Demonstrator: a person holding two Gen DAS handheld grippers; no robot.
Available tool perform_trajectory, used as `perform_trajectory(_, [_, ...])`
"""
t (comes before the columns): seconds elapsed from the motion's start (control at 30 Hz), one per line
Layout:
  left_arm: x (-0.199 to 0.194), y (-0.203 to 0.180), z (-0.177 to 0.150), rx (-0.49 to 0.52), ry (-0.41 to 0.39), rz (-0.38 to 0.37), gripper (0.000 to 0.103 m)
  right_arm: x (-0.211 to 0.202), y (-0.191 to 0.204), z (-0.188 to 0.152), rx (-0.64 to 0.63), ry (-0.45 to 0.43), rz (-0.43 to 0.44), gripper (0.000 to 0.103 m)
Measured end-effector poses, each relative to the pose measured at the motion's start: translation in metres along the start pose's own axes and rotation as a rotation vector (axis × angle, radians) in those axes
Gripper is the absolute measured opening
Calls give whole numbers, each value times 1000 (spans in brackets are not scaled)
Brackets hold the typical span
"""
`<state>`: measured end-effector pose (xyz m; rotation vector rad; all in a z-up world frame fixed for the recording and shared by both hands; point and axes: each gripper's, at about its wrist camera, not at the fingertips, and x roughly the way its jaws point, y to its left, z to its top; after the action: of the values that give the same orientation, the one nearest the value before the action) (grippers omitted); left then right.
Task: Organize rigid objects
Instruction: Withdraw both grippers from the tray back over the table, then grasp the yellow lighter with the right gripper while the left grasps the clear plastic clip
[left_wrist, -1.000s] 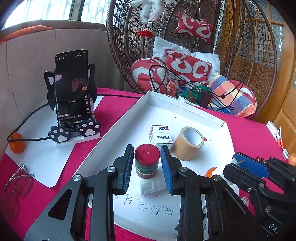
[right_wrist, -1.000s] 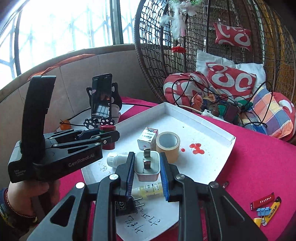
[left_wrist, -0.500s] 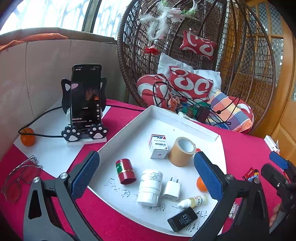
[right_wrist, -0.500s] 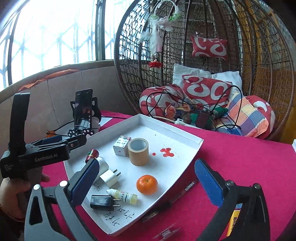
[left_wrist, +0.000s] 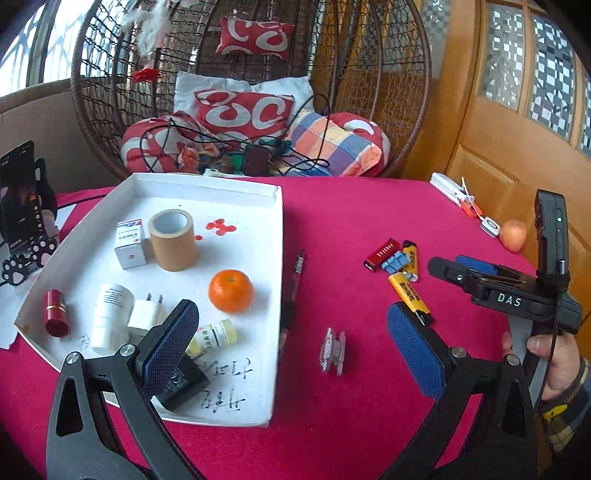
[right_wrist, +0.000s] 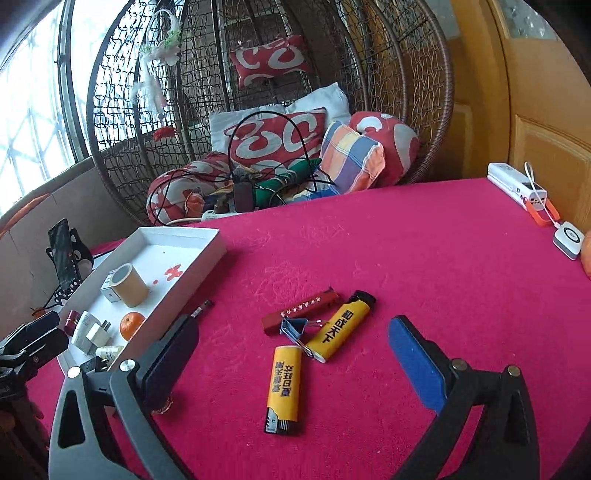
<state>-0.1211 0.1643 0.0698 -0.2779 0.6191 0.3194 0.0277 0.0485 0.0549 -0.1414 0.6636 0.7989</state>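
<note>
The red cloth-covered table (right_wrist: 424, 258) carries a shallow white cardboard tray (left_wrist: 275, 295) at the left, already holding a brown tape roll (left_wrist: 173, 240), an orange mandarin (left_wrist: 231, 291), a white charger plug (left_wrist: 146, 314) and small bottles. Still outside, on open cloth right of the tray: two yellow lighters (right_wrist: 282, 387), a slim red lighter (right_wrist: 299, 312), a blue binder clip (right_wrist: 293, 326), a dark pen (left_wrist: 297, 266) along the tray's right wall, and a clear clip (left_wrist: 332, 350). So roughly half looks sorted. The left gripper (left_wrist: 288, 347) is spread wide and empty; the right gripper (right_wrist: 295, 363) is closing, empty, above the lighters. Free cloth surrounds them.
</note>
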Motion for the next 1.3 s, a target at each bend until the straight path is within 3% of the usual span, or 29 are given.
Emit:
perform_trajectory(0.03, [5, -9, -3, 32, 13, -8, 103, 5, 2, -6, -15, 29, 6, 85])
perform_trajectory(0.07, [9, -16, -5, 66, 26, -12, 103, 10, 4, -10, -33, 60, 8, 69])
perform_trajectory(0.1, [13, -23, -9, 98, 44, -17, 103, 16, 6, -14, -52, 92, 10, 60])
perform_trajectory(0.27, [28, -36, -18, 148, 103, -36, 99, 34, 17, -25, -99, 151, 13, 58])
perform_trajectory(0.37, [34, -42, -20, 199, 106, 6, 83, 39, 14, -24, -89, 176, 12, 38])
perform_trajectory(0.4, [37, -43, -20, 206, 122, 3, 78, 38, 11, -24, -76, 173, 16, 25])
perform_trajectory(0.43, [40, -43, -20, 202, 134, 0, 74, 38, 8, -24, -61, 175, 25, 22])
perform_trajectory(0.6, [41, -58, -22, 258, 125, -7, 74, 33, -1, -25, -8, 168, 47, 22])
perform_trajectory(0.93, [69, -57, -25, 204, 210, 0, 74, 37, -5, -23, 21, 172, 72, 22])
perform_trajectory(1.03, [69, -61, -29, 232, 208, 7, 69, 36, -5, -23, 22, 171, 73, 22])
perform_trajectory(1.1, [68, -60, -29, 238, 194, 52, 52, 36, -4, -23, 22, 171, 73, 22])
perform_trajectory(1.13, [67, -57, -28, 229, 190, 60, 31, 36, -5, -23, 22, 172, 73, 22])
perform_trajectory(1.17, [67, -52, -27, 204, 200, 52, 22, 36, -4, -23, 21, 171, 73, 22])
perform_trajectory(1.3, [69, -51, -30, 216, 206, 60, 22, 36, -5, -23, 22, 172, 72, 22])
